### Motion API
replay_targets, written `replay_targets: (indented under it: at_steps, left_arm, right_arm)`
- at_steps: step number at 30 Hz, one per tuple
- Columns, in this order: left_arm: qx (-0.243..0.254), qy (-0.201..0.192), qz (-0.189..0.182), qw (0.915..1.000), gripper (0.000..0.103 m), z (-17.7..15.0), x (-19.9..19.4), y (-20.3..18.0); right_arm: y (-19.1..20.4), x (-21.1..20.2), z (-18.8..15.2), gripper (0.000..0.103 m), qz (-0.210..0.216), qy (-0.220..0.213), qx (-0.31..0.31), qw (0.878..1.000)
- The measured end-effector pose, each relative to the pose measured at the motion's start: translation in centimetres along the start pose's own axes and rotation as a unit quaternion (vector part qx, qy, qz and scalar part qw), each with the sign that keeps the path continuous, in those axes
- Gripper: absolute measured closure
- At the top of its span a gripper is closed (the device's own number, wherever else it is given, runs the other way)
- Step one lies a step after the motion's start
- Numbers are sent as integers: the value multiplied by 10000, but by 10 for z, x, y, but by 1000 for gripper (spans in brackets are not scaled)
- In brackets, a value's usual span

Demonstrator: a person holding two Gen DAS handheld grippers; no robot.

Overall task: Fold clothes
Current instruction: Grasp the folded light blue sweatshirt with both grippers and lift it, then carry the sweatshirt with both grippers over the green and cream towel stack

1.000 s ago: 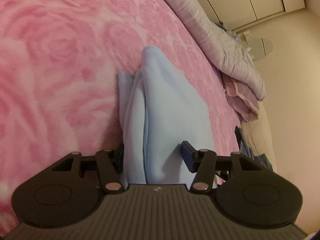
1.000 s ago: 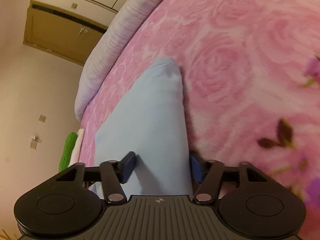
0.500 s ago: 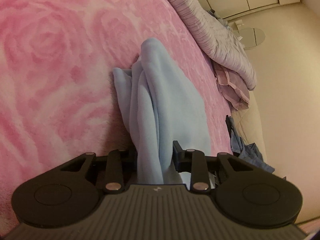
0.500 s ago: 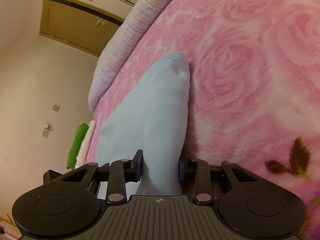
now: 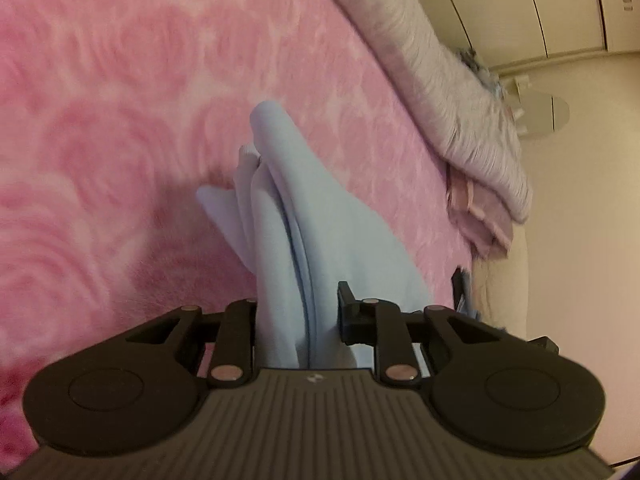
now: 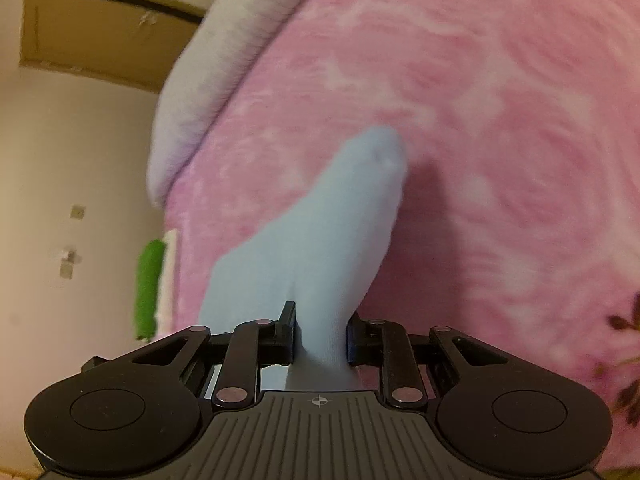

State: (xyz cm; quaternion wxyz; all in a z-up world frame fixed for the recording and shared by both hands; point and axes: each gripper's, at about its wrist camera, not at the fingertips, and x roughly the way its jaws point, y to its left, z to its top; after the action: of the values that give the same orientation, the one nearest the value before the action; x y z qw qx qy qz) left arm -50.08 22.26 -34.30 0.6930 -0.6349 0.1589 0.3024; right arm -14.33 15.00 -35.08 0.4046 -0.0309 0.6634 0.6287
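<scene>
Between the jaws of the left gripper (image 5: pixel 298 320) no free room: bunched light blue garment (image 5: pixel 320 224) fills the gap, jaws just closed in on it. Same at the right gripper (image 6: pixel 320 336), pinched on a narrow neck of the garment (image 6: pixel 332 232). Wide open pink rose-patterned blanket (image 5: pixel 100 140) to the left of the hanging cloth in the left wrist view, and to the right of it in the right wrist view (image 6: pixel 500 160). Blocked at the far edge by a rolled grey striped duvet (image 5: pixel 452 92). Near the right edge, a folded pink cloth (image 5: pixel 476 216). Beyond the bed's left edge, a green item (image 6: pixel 150 284).
</scene>
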Motion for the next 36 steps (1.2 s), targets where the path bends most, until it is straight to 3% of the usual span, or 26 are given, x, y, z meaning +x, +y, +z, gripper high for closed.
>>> replay_targets:
  at_steps: [6,10,14,25,30,36]
  left_arm:
    - [-225,-713,119,9971,84,11,-103,-27]
    - [-365,-1042,101,9938,84,24,-164,-17]
    - [-463,-1198,110,9917,84,45,-232,20]
    - [-72,-763,311,9966,84,196,-424,154]
    - [-27,-715,409,9966,84,255,-462,195]
    - [68,-906,384,9951,84,326,-478,232]
  right_arm:
    - [101,3,15,82,398,266,-433,9979]
    - [158,22,4,82,585,433,-698,9949]
    - [218,64,-12,82,670,568,-858,9924]
    - [387,237,-55,82,689,181,-442,9965]
    - [429,306,-66,82,649,80,-211,9976]
    - [468,372,-39,82,586,33,-360,9976]
